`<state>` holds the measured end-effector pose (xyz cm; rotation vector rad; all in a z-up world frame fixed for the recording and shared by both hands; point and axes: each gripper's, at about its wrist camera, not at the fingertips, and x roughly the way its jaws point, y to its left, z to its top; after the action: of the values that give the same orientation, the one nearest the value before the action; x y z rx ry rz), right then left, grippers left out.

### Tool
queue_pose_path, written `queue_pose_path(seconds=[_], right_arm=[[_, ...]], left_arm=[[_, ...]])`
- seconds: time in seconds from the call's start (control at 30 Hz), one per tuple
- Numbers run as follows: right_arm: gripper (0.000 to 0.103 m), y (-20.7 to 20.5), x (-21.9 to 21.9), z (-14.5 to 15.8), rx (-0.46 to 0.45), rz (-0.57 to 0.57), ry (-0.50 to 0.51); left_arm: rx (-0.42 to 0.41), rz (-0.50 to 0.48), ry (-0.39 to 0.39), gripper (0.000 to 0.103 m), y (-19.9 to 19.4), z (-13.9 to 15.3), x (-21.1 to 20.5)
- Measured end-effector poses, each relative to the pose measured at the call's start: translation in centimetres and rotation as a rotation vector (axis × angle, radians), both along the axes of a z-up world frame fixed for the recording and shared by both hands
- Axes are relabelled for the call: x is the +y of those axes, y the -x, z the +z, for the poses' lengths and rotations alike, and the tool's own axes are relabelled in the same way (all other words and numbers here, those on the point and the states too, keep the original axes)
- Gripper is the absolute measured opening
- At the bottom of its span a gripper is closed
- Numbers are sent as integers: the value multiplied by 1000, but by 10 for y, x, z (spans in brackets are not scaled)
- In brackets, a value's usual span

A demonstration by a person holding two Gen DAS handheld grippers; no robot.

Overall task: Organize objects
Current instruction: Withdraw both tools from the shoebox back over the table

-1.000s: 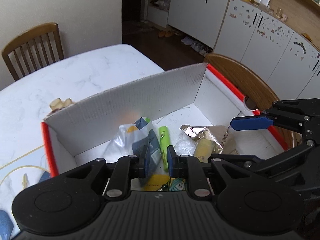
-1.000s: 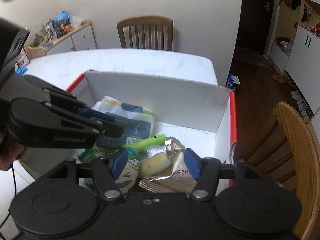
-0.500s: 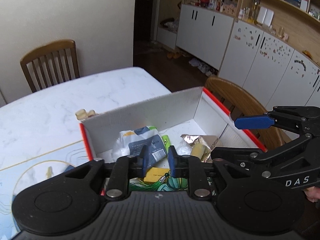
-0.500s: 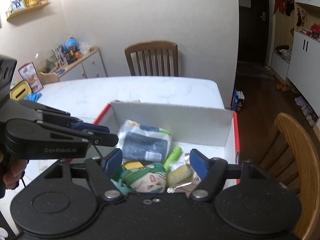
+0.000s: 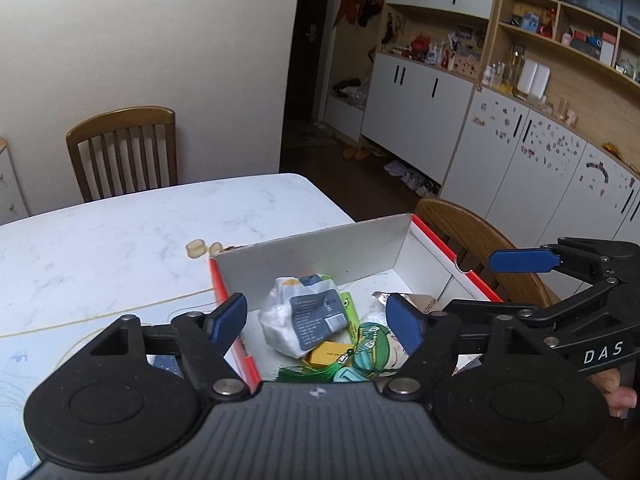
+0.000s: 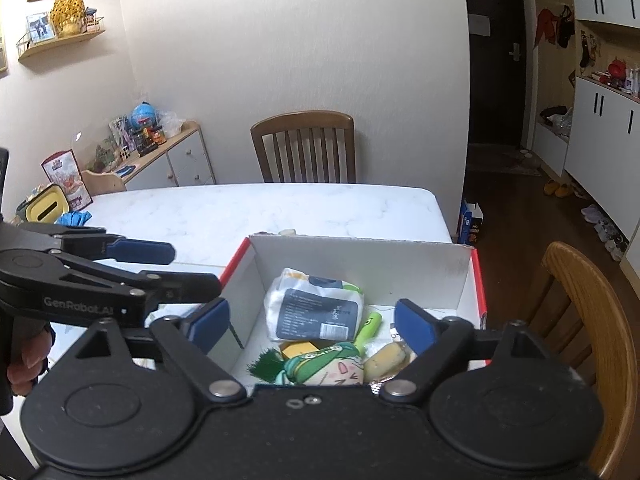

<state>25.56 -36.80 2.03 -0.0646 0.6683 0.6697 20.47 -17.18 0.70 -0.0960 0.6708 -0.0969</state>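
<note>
In the left wrist view, the left gripper (image 5: 316,322) is seen opening, nothing pinched, above the red-edged cardboard box (image 5: 434,240) holding a white wipes pack (image 5: 306,316). In the right wrist view, the right gripper (image 6: 310,324) is likewise opening and empty over a green plush toy (image 6: 324,366) in the box.

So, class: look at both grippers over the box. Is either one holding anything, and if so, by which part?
Nothing is held. The left gripper and right gripper are both opening, with nothing between their pads, above the items lying in the box.
</note>
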Motion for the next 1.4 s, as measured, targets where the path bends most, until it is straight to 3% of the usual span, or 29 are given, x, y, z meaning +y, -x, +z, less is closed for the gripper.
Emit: queue_pose_path(seconds=[0.07,0.17,0.27,0.6,0.83,1.4], right_arm=[[95,5,3,1,-6,-13,-3],[99,10,9,2,-14,-30,-8],[101,16,14,4,-16,-50,-30],[102,40,44,5,-33,-93,-39],[102,57,64,5,-29,-128,-27],[101,92,97,5,-19,-169,-22]], left_arm=[[-4,8,1,85,5,1,6],[-9,20,12,88,11,2,15],[-14,22,33,102,16,1,26],[-30,56,52,103,37,-2,61],[-32,28,77,103,48,-2,78],[-57,23,53,103,78,-1,114]])
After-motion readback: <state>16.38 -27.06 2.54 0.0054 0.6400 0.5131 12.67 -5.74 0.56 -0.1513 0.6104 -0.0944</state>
